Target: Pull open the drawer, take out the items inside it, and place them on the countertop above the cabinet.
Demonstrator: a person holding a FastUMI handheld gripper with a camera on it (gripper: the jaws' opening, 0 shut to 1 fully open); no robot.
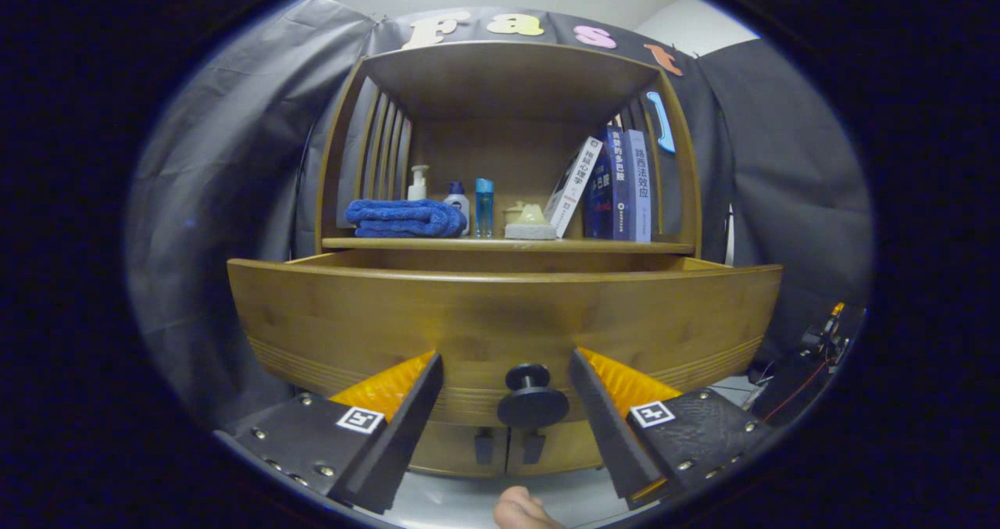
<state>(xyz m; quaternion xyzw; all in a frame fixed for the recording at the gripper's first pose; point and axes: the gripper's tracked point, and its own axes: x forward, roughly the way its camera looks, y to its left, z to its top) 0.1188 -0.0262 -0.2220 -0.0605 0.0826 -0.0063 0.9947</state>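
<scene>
The gripper [506, 373] is spread wide, its fingers either side of the drawer [500, 318] knob [531, 398] and touching nothing. The drawer stands pulled out below the countertop [508, 244], which bears a towel [405, 218], bottles [469, 201] and books [617, 185]

My gripper [506, 365] sits low before pulled-out drawer [500, 318]; fingers spread wide, knob [531, 398] between them, neither finger touching it. Drawer front fills space just ahead. Countertop [508, 244] beyond carries folded blue towel [405, 218], pump bottle [419, 183], two small bottles [471, 205], cream dish [530, 222], leaning books [613, 185]. Bit of my hand [522, 510] shows below knob.
</scene>
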